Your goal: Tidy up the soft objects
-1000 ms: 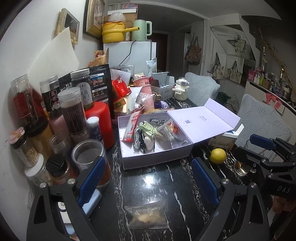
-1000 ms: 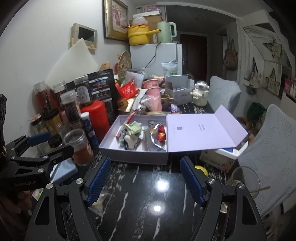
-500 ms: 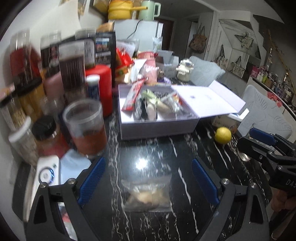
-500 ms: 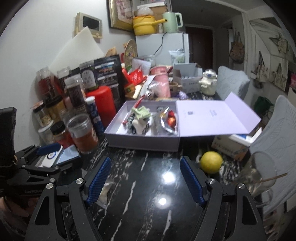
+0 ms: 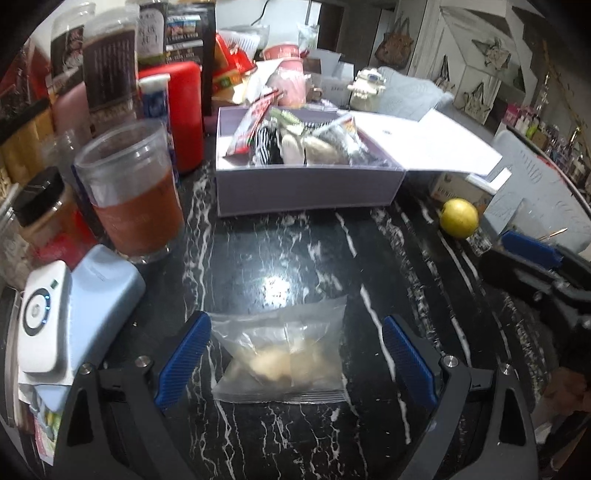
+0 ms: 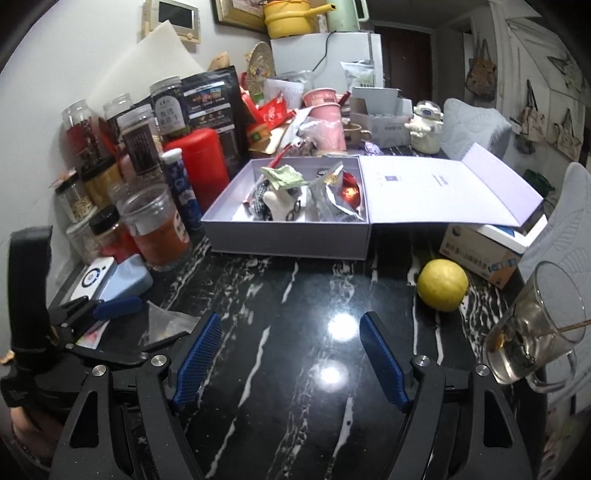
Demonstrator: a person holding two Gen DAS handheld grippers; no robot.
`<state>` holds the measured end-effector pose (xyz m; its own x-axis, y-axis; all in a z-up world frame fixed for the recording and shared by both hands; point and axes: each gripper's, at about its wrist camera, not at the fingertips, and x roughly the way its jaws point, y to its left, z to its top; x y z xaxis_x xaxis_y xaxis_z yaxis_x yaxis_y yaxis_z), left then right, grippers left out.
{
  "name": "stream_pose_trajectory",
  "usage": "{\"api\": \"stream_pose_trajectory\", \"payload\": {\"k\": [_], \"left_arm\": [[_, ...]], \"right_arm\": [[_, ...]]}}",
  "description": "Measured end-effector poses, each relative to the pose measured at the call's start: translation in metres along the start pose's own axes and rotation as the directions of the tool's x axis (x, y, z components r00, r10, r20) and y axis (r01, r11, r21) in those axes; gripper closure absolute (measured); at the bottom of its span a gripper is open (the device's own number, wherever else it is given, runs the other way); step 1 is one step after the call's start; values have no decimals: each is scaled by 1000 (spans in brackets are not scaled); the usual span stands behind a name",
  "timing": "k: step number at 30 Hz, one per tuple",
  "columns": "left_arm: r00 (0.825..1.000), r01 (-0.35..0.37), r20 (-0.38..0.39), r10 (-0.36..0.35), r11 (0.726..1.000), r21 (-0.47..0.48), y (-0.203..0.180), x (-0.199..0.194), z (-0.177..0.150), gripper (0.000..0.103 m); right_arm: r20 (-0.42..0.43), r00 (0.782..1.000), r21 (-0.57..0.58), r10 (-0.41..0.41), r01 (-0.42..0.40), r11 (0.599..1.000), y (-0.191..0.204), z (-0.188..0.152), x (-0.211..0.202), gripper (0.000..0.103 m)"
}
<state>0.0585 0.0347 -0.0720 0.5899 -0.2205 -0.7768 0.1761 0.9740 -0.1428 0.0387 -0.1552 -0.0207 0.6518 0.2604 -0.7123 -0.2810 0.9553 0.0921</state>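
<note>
Risk w/ our left gripper [image 5: 295, 354], fingers apart astride the clear snack pouch [image 5: 280, 350] near the table's front edge: slick film slips; right gripper [image 6: 290, 354] gapes empty.

This is a lived-in home, a dining corner that doubles as pantry space. The black marble-patterned table [image 6: 295, 295] is the landmark. Along its left edge, against the white wall, stand crowded spice and food jars [image 6: 142, 136] and a red canister [image 6: 201, 162]. Beyond its far end a white fridge [image 6: 325, 51] carries a yellow pot [image 6: 288, 16] and a pale green kettle [image 6: 341, 14], with framed pictures [image 6: 171, 18] on the wall beside it. To the table's right stand padded grey chairs [image 6: 472, 125], and tote bags [image 6: 480, 74] hang on the wall past them. On the table lie a lemon [image 6: 442, 284], a glass mug [image 6: 535, 325] and pink cups [image 6: 325, 114].
</note>
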Motion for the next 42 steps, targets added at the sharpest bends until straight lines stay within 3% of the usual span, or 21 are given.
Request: {"api": "stream_pose_trajectory", "payload": {"k": [6, 9, 11, 17, 30, 42], "left_arm": [[998, -23, -53, 24, 1000, 9, 1, 23, -5, 8], [997, -28, -67, 29, 999, 16, 1, 33, -8, 29], [998, -28, -46, 29, 999, 26, 1, 33, -9, 35], [1000, 5, 21, -6, 1000, 28, 1, 18, 6, 36], [976, -7, 218, -7, 998, 62, -4, -9, 93, 36], [954, -50, 297, 35, 998, 44, -2, 33, 169, 36]], "right_arm": [[-17, 1000, 16, -4, 4, 1000, -5, -1, 7, 25], [-25, 1000, 21, -5, 6, 1000, -8, -1, 10, 25], [-29, 1000, 25, -7, 7, 1000, -9, -1, 13, 25], [-37, 999, 37, 3, -2, 999, -12, 0, 18, 25], [-1, 1000, 17, 22, -22, 1000, -20, 38, 26, 25], [48, 999, -22, -6, 7, 1000, -37, 90, 46, 25]]}}
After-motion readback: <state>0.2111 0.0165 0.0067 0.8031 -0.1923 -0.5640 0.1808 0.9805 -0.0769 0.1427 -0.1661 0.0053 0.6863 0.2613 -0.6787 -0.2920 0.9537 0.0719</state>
